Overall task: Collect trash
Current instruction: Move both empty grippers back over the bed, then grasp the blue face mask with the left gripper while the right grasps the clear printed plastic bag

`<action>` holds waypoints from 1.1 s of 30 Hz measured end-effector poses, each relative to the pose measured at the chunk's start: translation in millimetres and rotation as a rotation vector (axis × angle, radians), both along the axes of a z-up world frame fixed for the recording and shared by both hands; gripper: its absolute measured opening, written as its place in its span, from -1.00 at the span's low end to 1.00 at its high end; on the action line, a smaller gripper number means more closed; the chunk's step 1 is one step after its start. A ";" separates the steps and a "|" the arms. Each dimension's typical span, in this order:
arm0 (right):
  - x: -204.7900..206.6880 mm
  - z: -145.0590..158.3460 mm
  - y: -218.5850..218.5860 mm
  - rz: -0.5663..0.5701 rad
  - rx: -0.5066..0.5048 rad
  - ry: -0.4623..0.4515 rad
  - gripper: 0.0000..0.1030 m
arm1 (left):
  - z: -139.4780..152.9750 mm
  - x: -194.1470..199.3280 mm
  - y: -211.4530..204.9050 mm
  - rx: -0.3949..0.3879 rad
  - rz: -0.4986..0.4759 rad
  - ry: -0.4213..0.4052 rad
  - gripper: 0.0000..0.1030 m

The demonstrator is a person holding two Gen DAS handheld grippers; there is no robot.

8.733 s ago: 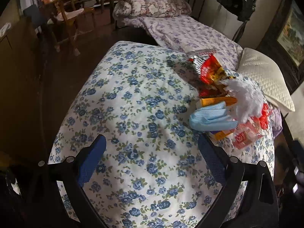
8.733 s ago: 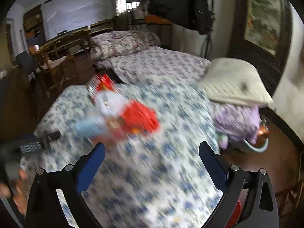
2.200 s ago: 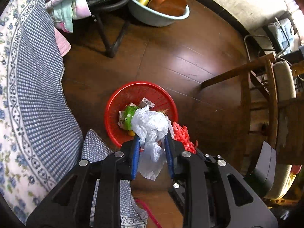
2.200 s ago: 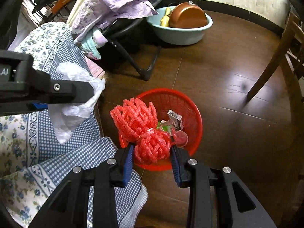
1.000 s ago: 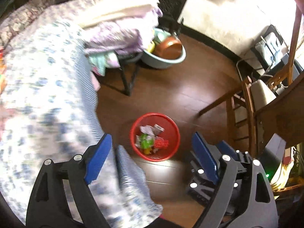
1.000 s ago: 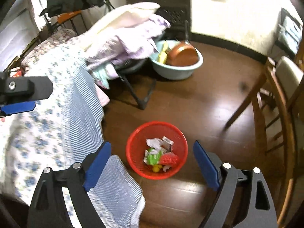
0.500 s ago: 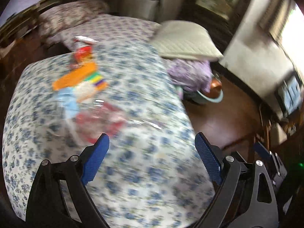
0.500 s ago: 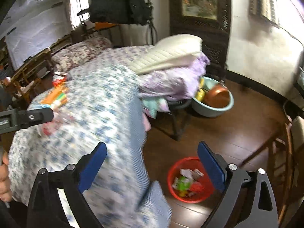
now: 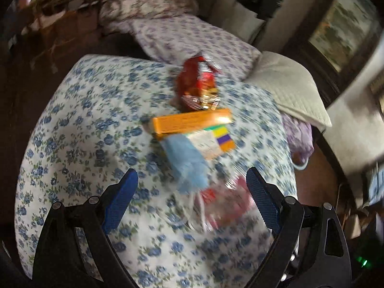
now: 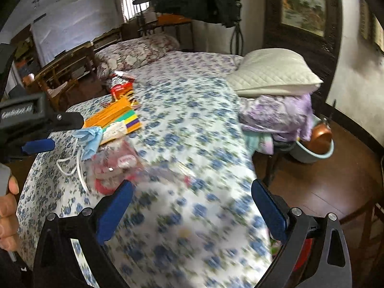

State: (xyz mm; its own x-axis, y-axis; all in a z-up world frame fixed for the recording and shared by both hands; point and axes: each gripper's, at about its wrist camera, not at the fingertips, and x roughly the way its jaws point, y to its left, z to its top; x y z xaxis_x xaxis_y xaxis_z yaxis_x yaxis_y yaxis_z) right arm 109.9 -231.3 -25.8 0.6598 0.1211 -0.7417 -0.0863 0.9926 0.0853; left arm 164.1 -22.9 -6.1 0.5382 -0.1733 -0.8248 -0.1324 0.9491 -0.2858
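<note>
Orange box [image 9: 192,120] lengthwise across bed [image 9: 79,110]

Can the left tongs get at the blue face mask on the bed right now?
Probably yes. The left tongs are open and empty, with the mask just ahead between their tips. It lies partly over the orange box, with nothing covering it.

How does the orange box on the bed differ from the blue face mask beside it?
The orange box is a rigid, flat-sided long carton; the blue face mask is soft, crumpled fabric. The box is bright orange, the mask pale blue. The mask trails white ear loops across the bedspread; the box has nothing loose. The mask lies nearer the open left gripper than the box. Both rest on the floral bedspread, still uncollected.
</note>
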 end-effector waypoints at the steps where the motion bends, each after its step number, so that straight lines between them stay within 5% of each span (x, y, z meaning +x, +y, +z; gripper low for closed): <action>1: 1.0 -2.8 3.0 0.005 0.007 -0.002 0.88 | -4.6 4.7 2.6 -0.012 -0.002 0.022 0.72; 13: -6.1 -16.7 -2.7 0.025 0.102 0.035 0.88 | -45.9 23.5 7.7 -0.045 0.013 0.145 0.67; 18: -12.8 -12.0 -5.4 0.029 0.108 0.016 0.88 | -43.4 20.5 15.9 -0.025 -0.017 0.122 -0.09; 21: -14.2 -11.5 -5.5 0.026 0.100 0.013 0.88 | -39.2 14.5 23.0 -0.002 -0.024 0.116 -0.36; 27: -12.1 -9.7 10.7 0.065 0.041 0.008 0.88 | -9.2 -1.5 26.9 0.077 -0.036 0.013 -0.39; 33: 4.5 -6.9 33.8 0.143 -0.021 0.034 0.88 | 4.3 -4.6 27.8 0.061 -0.035 -0.023 -0.39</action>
State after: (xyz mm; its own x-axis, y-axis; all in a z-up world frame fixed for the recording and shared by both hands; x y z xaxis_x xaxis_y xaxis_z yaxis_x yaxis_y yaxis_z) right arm 114.4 -197.4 -32.7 0.6110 0.1960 -0.7670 -0.2244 0.9720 0.0697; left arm 159.5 4.9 -1.8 0.5519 -0.1421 -0.8217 -0.0931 0.9687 -0.2300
